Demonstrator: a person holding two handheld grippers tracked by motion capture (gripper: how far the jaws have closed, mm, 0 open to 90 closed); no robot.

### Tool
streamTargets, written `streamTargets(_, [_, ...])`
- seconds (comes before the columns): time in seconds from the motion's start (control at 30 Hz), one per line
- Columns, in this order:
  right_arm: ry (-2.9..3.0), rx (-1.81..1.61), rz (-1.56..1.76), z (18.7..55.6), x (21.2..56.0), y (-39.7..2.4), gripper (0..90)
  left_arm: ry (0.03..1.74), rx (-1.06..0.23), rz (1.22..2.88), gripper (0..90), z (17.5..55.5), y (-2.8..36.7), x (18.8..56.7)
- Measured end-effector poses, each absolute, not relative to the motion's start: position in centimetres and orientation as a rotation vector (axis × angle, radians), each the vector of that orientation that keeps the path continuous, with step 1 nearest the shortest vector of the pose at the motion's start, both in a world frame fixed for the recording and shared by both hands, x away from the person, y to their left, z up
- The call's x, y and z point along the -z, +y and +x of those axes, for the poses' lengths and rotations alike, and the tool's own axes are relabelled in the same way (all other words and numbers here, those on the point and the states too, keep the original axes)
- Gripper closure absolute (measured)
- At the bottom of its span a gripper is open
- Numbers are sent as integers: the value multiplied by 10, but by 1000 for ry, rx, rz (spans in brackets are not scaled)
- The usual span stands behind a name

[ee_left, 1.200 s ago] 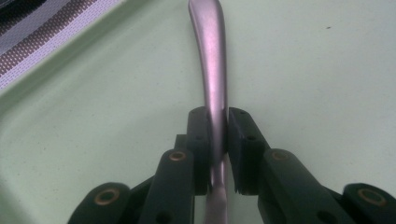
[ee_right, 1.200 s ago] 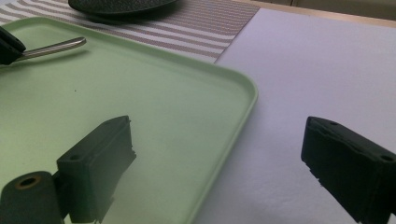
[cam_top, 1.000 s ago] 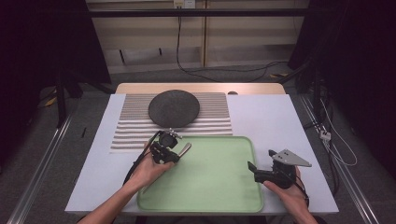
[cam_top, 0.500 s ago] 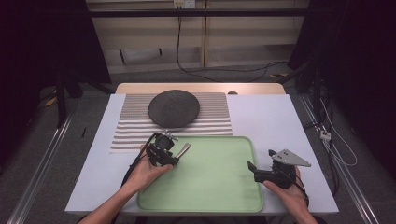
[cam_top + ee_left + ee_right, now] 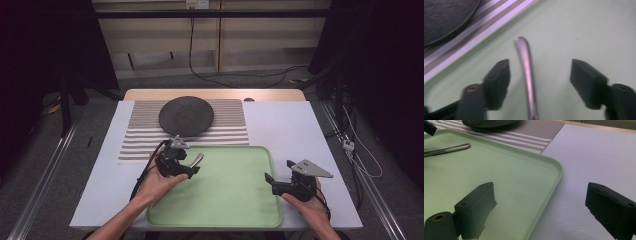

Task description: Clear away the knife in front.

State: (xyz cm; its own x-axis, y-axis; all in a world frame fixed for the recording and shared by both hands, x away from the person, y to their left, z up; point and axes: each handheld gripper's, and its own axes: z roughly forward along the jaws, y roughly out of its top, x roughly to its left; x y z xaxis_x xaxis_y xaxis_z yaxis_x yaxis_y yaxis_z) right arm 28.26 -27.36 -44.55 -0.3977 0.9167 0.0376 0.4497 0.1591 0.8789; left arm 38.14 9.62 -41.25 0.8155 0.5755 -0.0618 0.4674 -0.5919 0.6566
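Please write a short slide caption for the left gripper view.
Open left gripper over a green tray, a metal handle lying between its jaws.

Metal utensil handle (image 5: 526, 72): slim, silver, smooth, rounded tip; lies over pale green tray (image 5: 235, 200), near tray's far left corner; runs between left gripper's (image 5: 187, 170) spread jaws, touching neither; business end hidden under gripper; tray rectangular, rounded corners, raised rim; sits on white table cover, far edge just beside striped mat (image 5: 225, 125); dark round plate (image 5: 186, 116) on mat.
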Motion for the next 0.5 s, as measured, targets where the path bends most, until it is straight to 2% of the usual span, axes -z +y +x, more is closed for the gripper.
streamTargets(0.1, [1928, -1178, 1287, 284, 446, -273, 94, 705, -180, 2315, 396, 377, 90, 413])
streamTargets(0.2, [1931, -1177, 1278, 284, 445, -273, 94, 694, -171, 2336, 532, 376, 84, 418])
streamTargets(0.27, [1931, -1176, 1272, 285, 445, -272, 94, 683, -180, 2364, 677, 375, 82, 421])
streamTargets(0.5, [1926, -1172, 1277, 284, 445, -272, 94, 687, -193, 2410, 864, 377, 80, 430])
